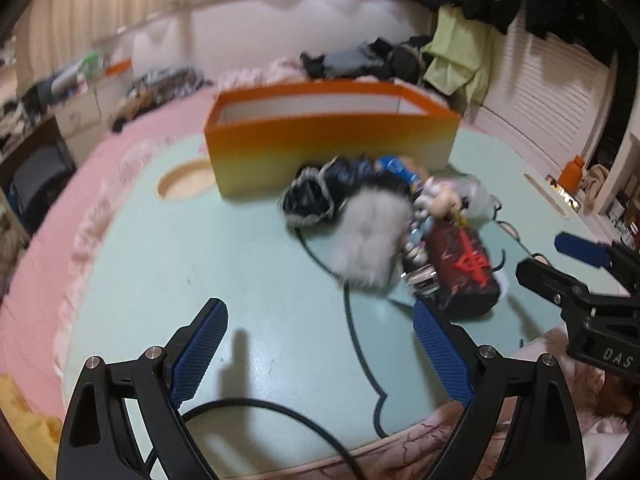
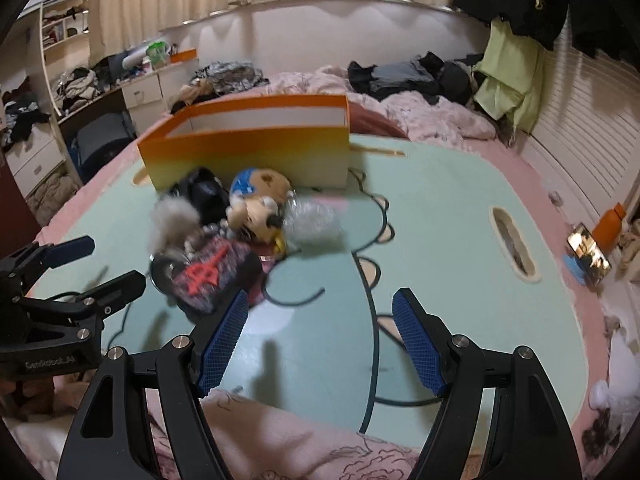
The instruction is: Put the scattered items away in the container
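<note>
An orange open box (image 1: pixel 328 136) (image 2: pixel 248 148) stands on the mint table top. In front of it lies a pile: a white fluffy item (image 1: pixel 370 236) (image 2: pixel 172 220), a black shiny item (image 1: pixel 308 196) (image 2: pixel 204 192), a black pouch with a red mark (image 1: pixel 466 270) (image 2: pixel 208 274), a plush doll (image 1: pixel 444 200) (image 2: pixel 260 196) and a clear crinkled bag (image 2: pixel 316 222). My left gripper (image 1: pixel 320 352) is open and empty, just short of the pile; it also shows in the right wrist view (image 2: pixel 108 264). My right gripper (image 2: pixel 320 344) is open and empty, to the right of the pile; it also shows in the left wrist view (image 1: pixel 548 256).
The mint table top (image 1: pixel 240 280) (image 2: pixel 440 240) lies on a pink bed and has cut-out holes (image 1: pixel 186 180) (image 2: pixel 514 244). A black cable (image 1: pixel 280 412) runs near my left gripper. Clothes (image 2: pixel 420 72) lie behind the box. An orange bottle (image 2: pixel 608 228) and a phone (image 2: pixel 588 254) sit at the right.
</note>
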The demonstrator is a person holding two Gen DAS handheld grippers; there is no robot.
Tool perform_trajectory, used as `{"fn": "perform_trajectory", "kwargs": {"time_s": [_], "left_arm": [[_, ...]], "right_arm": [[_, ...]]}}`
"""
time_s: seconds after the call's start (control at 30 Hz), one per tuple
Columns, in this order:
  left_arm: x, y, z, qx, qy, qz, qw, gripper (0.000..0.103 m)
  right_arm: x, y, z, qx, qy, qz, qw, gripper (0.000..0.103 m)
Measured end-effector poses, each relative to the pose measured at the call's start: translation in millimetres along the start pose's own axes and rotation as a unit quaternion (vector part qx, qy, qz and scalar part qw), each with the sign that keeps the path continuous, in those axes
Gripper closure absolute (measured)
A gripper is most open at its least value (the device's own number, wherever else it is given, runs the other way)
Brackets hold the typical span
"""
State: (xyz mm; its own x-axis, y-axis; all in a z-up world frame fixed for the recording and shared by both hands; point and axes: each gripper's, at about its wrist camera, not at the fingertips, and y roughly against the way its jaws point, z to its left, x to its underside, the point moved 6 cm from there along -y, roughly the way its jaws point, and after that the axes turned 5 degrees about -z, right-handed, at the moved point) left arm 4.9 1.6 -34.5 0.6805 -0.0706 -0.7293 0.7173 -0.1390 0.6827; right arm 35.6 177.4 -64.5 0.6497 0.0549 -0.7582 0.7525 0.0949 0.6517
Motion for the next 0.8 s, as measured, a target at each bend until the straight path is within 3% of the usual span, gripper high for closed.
{"fn": "perform_trajectory", "kwargs": {"time_s": [0.1,0.23,0.27,0.33,0.8], "left_arm": [[6,-7,4,-0.015,0.006,0.013,0.9998,0.005],[10,-10,3,-0.027,-0.006,0.013,0.9995,0.0],[10,-10,3,-0.026,-0.007,0.014,0.9995,0.0],[10,-10,3,-0.026,-0.008,0.014,0.9995,0.0],[9,-11,1,-0.023,-0.01,0.01,0.9996,0.0]], "right_arm": [[11,-11,-3,-0.001,-0.017,0.029,0.999,0.028],[15,-16,-8,0.024,-0.01,0.041,0.999,0.019],[16,-17,-7,0.022,-0.008,0.043,0.999,0.016],[17,-21,-5,0.016,-0.001,0.052,0.999,0.0],[20,-21,-2,0.012,0.005,0.051,0.999,0.0]]}}
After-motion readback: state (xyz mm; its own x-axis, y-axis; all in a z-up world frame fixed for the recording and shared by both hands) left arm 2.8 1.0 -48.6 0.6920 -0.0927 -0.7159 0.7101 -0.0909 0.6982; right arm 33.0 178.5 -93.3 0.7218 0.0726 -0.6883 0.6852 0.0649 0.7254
